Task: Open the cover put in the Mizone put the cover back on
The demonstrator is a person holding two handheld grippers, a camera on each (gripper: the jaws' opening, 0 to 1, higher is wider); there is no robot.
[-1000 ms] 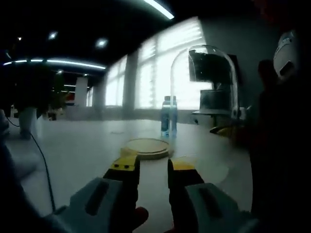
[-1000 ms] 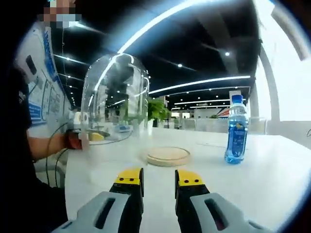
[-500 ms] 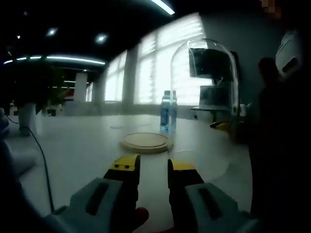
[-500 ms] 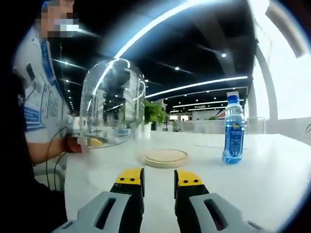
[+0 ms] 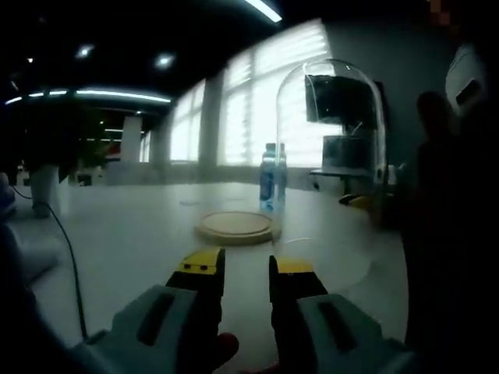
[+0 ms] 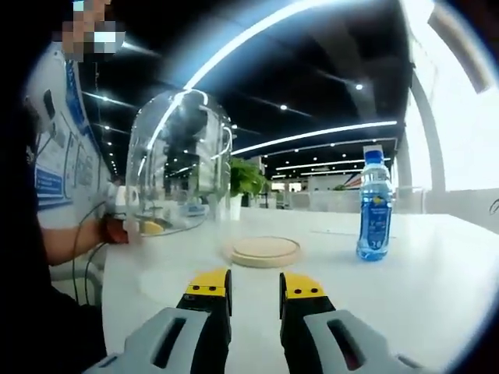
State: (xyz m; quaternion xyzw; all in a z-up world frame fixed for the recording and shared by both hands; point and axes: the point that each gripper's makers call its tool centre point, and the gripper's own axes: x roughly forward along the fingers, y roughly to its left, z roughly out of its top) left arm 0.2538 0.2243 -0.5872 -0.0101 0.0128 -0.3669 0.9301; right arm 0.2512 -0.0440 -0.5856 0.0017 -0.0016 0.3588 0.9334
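Tools left (image 5: 246, 269) and right (image 6: 256, 283) both gape empty (right gripper view adds a potted plant (image 6: 246, 181)).

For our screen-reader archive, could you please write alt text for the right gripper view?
A clear dome cover stands on a white table, off its round wooden base, with a blue Mizone bottle upright to the right. The right gripper is empty in the foreground, jaws slightly apart.

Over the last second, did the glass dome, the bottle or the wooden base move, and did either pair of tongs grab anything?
Nothing clearly moved; small shifts look like camera motion. The glass dome stands off the wooden base, with the Mizone bottle upright on the table apart from it. The left tongs and right tongs remain slightly parted, holding nothing.
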